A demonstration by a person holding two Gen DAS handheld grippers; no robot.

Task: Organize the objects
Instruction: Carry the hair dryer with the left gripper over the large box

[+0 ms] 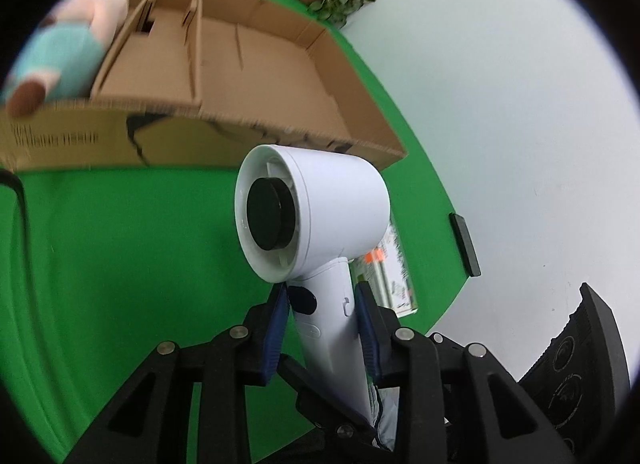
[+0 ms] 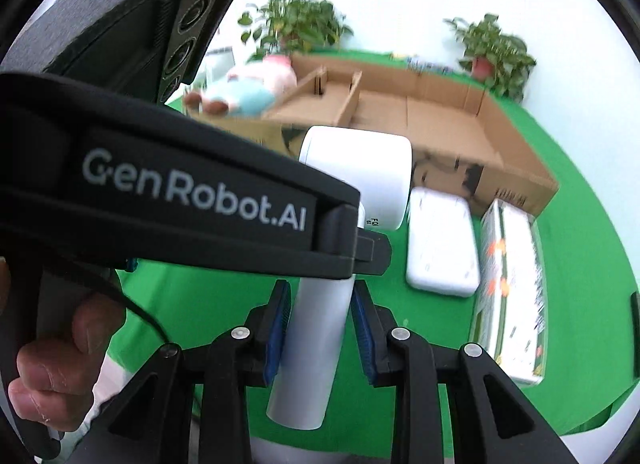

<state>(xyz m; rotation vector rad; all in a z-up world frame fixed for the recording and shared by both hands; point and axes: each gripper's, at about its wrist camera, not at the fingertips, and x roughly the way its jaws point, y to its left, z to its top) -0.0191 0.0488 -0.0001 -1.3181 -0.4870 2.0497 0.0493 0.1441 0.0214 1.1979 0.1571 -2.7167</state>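
While held clear of the green counter (image 1: 120, 264) in front of the cardboard box (image 1: 80, 140), treat the white hair dryer (image 1: 312, 204) as a rigid, smooth plastic shell: no give under the pads, probably slick, and top-heavy, with a fat barrel above a slim handle. Pinched now at two places on that handle: left claw (image 1: 322, 290) pressed together on the upper part, just below the barrel and beside the dark button; right claw (image 2: 320, 292) pressed together on the lower part, towards the butt end. Judged moderate in weight, nothing a two-point grip cannot carry, though liable to swing or twist about the handle if squeezed at one spot only. Keep hold on the handle's sides rather than on the round barrel, too wide and too curved for the pads; avoid bearing on the button and the switch. Not fragile in the way of glass, yet better set down than dropped, given the open vanes and black centre cap at the barrel's end. Ahead, cardboard dividers inside the box, a plush toy (image 1: 68, 48) lying in the leftmost compartment, nothing seen in the wide right one. Beside the box on the counter, a white soft pack (image 2: 440, 240) and a printed carton (image 2: 512, 284), both apart from the dryer.
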